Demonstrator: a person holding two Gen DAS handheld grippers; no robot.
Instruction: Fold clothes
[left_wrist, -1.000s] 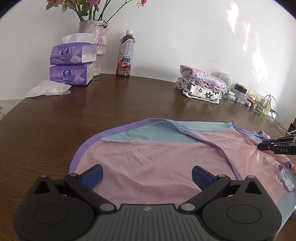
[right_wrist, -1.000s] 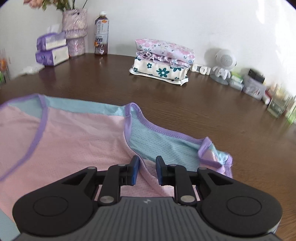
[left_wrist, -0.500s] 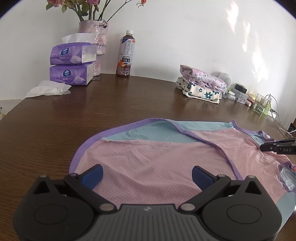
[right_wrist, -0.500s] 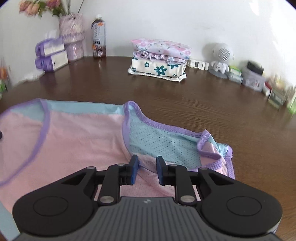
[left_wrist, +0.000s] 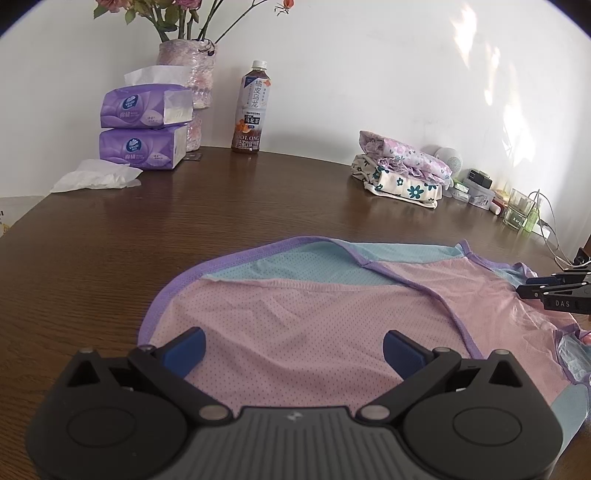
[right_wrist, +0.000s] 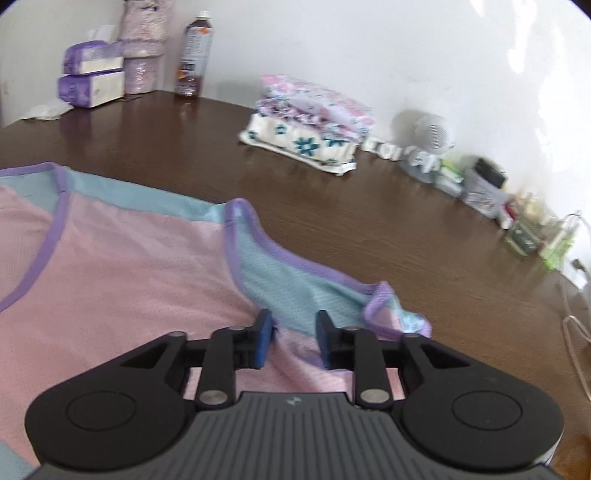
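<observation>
The pink mesh vest with lilac trim (left_wrist: 314, 332) lies flat on the brown tabletop (left_wrist: 184, 229). Left claw (left_wrist: 291, 345) gapes wide, empty. Right claw (right_wrist: 291, 332), part-open and blurred, seemingly straddles the armhole edge; pinch both layers before lifting.

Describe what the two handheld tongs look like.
Both the left tongs and right tongs have a matte black body with a ribbed grey centre panel, round discs either side, silver pivot pins, black linkage arms and blue pads. No cables or sleeves show.
</observation>
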